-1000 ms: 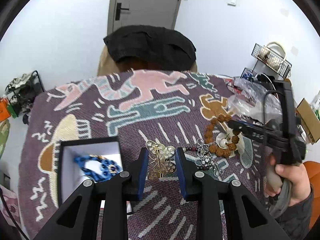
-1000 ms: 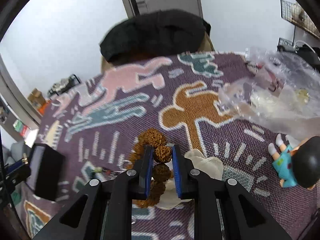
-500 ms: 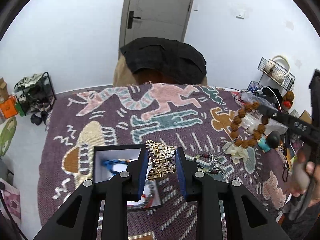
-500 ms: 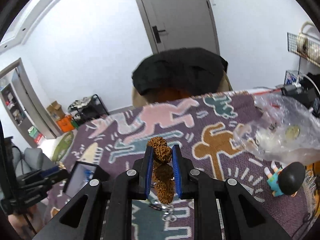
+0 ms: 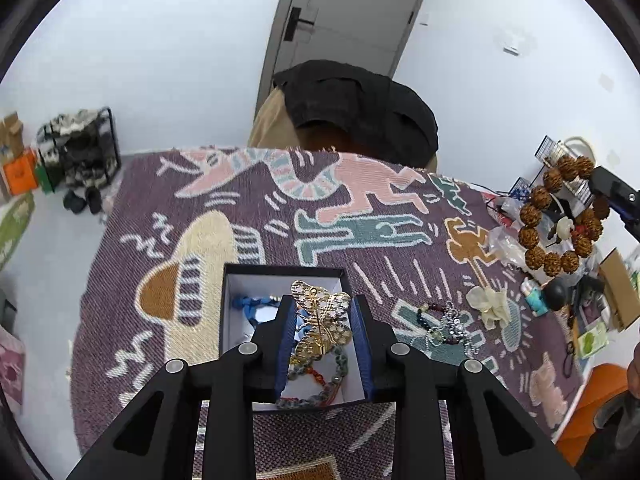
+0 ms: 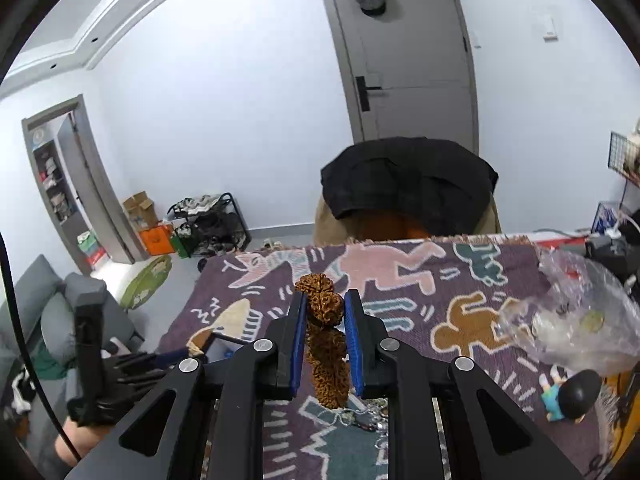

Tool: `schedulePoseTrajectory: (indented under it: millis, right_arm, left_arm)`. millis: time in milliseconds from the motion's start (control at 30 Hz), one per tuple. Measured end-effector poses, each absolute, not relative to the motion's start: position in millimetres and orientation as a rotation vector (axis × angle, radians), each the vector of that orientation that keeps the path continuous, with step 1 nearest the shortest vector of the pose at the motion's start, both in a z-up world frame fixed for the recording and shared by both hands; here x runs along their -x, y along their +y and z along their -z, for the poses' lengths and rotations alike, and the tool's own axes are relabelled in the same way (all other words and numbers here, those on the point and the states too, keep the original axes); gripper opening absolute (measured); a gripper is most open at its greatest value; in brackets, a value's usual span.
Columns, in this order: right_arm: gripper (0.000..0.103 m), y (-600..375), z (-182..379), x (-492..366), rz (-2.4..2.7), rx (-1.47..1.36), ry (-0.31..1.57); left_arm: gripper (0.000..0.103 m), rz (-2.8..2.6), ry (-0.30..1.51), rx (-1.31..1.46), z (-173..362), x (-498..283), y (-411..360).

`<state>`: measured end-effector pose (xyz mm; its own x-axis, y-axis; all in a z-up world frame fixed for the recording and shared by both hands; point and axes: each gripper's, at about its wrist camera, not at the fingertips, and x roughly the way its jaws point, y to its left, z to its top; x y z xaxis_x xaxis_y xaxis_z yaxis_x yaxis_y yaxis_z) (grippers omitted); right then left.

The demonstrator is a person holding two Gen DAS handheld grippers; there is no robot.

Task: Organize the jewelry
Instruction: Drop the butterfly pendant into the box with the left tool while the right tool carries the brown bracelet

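Note:
My left gripper [image 5: 323, 312] is shut on a gold butterfly brooch [image 5: 322, 318] and holds it over the open black jewelry box [image 5: 240, 280], which has a white lining and holds a blue ornament [image 5: 248, 306] and a beaded bracelet [image 5: 320, 384]. My right gripper [image 6: 325, 308] is shut on a brown seed-bead bracelet [image 6: 326, 344], lifted well above the table; the bracelet also shows in the left wrist view [image 5: 560, 216], hanging at the far right. A beaded chain [image 5: 444, 322] lies on the patterned cloth.
The purple patterned cloth [image 5: 328, 208] covers the table. A cream scrunchie [image 5: 490, 304], a small figurine [image 6: 568, 394] and a clear plastic bag [image 6: 576, 316] lie at the right. A chair with a black jacket [image 5: 360, 112] stands behind the table.
Both grippers rose from the cloth. The left one carried the brooch left over the box. The right one lifted the seed-bead bracelet high off the table.

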<state>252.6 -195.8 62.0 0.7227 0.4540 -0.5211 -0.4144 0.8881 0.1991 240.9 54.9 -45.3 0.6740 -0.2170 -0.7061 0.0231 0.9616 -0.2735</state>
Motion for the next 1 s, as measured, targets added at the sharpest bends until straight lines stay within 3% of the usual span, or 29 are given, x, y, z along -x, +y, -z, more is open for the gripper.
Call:
schedulePoseTrajectory:
  millis: [133,200,267,1000]
  right_arm:
    - [0.019,-179,-69,-248,-0.507,-0.045,0.591]
    - [0.019,-167,-69,-247,-0.522,-0.034,0.595]
    - [0.019,-158,-67,-246,-0.535,-0.027,0.600]
    - [0.019,-39,17,-250,-0.718,-0.019,0.767]
  left_arm:
    - [0.038,0.143,0.828,0.286,46,-238,63]
    - [0.057,0.134,0.806,0.289,44,-233,69]
    - [0.062,0.122,0.782,0.288,40,-227,75]
    - [0.062,0.021,0.771,0.312,44,-193,141]
